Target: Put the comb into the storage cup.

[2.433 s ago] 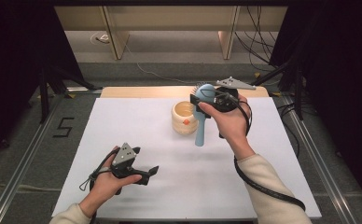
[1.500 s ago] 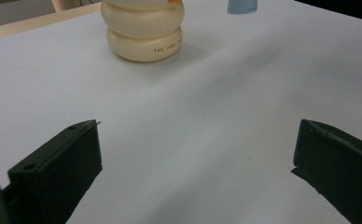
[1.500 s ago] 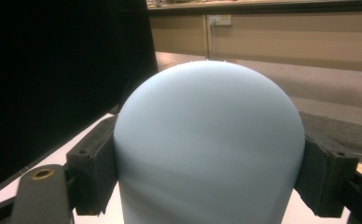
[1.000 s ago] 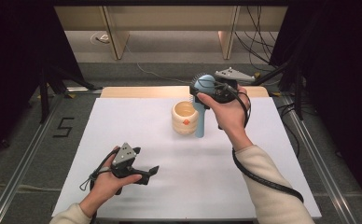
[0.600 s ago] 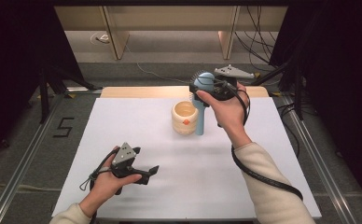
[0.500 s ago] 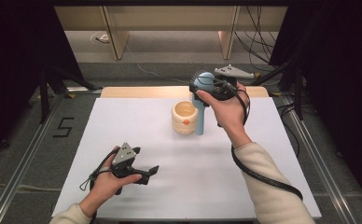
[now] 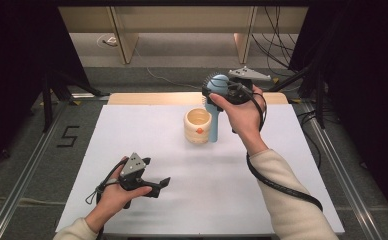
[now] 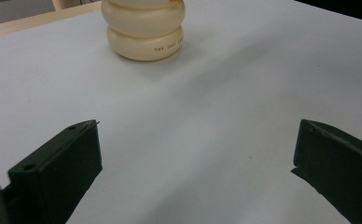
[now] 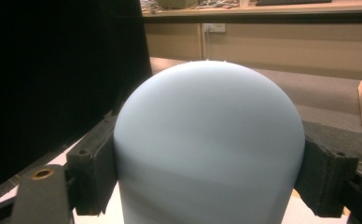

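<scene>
1. Since the earliest frame the right hand-held gripper [image 7: 221, 95] has carried the blue brush [image 7: 216, 107] a little up and back, toward the far edge of the surface [image 7: 232, 180]; over the last second nothing has shifted; the left hand-held gripper [image 7: 157, 184] hasn't moved at all.
2. State now: right hand-held gripper pinches the rounded blue head of the brush [image 9: 209, 144], one black pad on each flank; the brush hangs upright, handle down, bristles facing away, just beside the cream cup [image 7: 198, 126] on its right; whether the handle tip touches the surface I can't tell; left hand-held gripper [image 8: 193, 158] sits spread wide and empty, low over the near left of the surface, pointed at the cup [image 8: 144, 30].
3. Risk, slip: the head is smooth and domed, the pads grip a curve rather than a flat; any jerk or tilt could let the brush rotate or squirt out.
4. Risk, cup knock: the handle is close beside the cup wall; a sideways move at this height would likely shove or tip the cup; lift clear first.
5. Risk, missed insertion: if the brush goes into the cup, the long handle swings under the grip point; a tilted handle could catch the rim and topple the cup, which nothing steadies.
6. Risk, edge: brush and cup are both near the far edge; a drop there could roll off the surface.
7. Risk, cable: the right cable [image 7: 282, 187] loops under the sleeve; a snag could tug the wrist mid-move.
</scene>
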